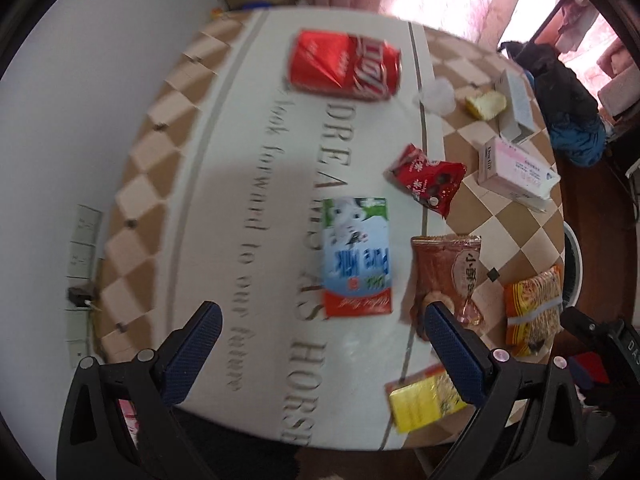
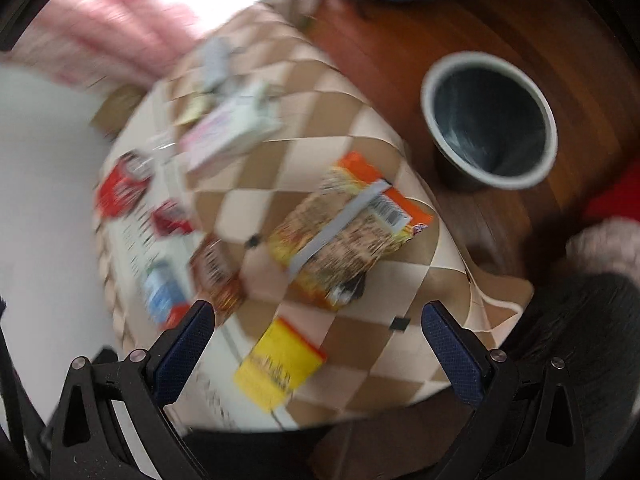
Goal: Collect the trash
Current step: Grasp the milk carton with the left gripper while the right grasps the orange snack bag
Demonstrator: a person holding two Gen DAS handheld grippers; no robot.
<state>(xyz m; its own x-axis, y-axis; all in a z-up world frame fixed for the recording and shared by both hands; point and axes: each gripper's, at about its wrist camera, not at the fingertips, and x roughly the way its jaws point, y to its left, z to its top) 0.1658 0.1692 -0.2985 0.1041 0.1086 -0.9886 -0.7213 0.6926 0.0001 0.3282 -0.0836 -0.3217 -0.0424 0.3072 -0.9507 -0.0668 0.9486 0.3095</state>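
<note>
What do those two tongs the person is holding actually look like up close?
Both look alike. The left tongs and the right tongs each have two black plastic arms with triangular cut-outs and round silver pivot pins. The fingers are faced with dark blue, finely dotted grip pads. No cables show.

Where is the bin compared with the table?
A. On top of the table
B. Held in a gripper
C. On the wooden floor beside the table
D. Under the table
C: the right wrist view shows the open bin standing on the wooden floor, just past the edge of the table.
</note>
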